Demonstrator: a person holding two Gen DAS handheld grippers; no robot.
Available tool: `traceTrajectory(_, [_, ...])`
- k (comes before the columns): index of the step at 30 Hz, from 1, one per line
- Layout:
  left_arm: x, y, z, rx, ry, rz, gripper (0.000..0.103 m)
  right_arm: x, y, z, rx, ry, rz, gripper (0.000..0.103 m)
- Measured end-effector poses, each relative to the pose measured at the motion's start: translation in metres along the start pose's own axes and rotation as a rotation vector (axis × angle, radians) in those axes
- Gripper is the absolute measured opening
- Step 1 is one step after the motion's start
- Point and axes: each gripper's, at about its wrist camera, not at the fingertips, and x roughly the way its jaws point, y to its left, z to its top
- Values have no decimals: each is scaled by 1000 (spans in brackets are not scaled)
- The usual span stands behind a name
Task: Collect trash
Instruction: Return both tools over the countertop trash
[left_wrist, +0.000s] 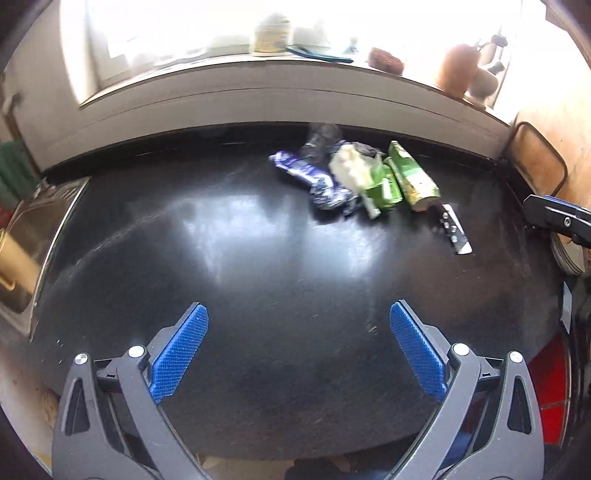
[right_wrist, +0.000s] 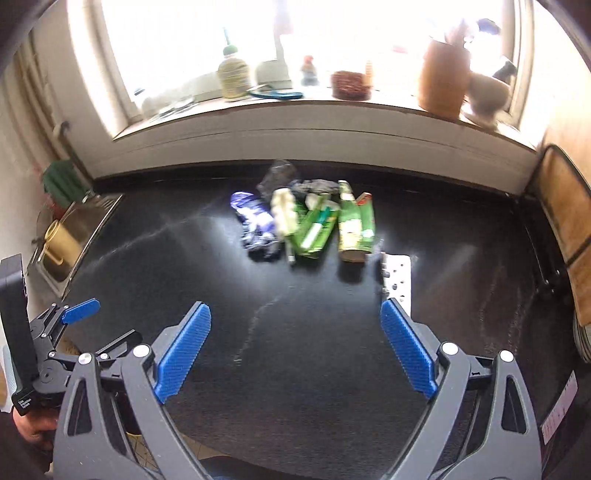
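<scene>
- Nearest the viewer, the left gripper (left_wrist: 298, 350) hovers over a glossy black countertop (left_wrist: 258, 258), its blue ribbed fingers (left_wrist: 181, 358) spread wide with nothing between them.
- Just to its right, the right gripper (right_wrist: 295, 349) hangs the same way, jaws apart and empty (the left tool shows at the lower left edge of its view, held in a person's hand (right_wrist: 33, 432)).
- Further on, near the right gripper, a small flat white perforated metal piece (right_wrist: 396, 275) lies alone on the counter.
- Behind it sits the trash pile: a green and yellow can lying on its side (right_wrist: 355, 229), flattened green cartons (right_wrist: 314, 230), a crumpled white wad (right_wrist: 284, 212), a crushed blue and white wrapper (right_wrist: 255, 221) and clear crinkled plastic (right_wrist: 279, 175), touching or overlapping one another.
- Furthest away, a bright windowsill (right_wrist: 295, 107) carries jars and pots.
- The step in hand looks like an approach. It would go best by taking an outer item first, such as the can, closing across its narrow width and keeping each tool clear of the other.
</scene>
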Motion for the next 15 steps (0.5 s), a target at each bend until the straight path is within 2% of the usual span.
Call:
traceTrajectory(8, [40,-14,33,-6,36,-14,96,22,-41,14,73,13,23,90])
traceTrajectory(15, [103,-8,75,-89,73,-19,96,80,-66,40,100,83,43,88])
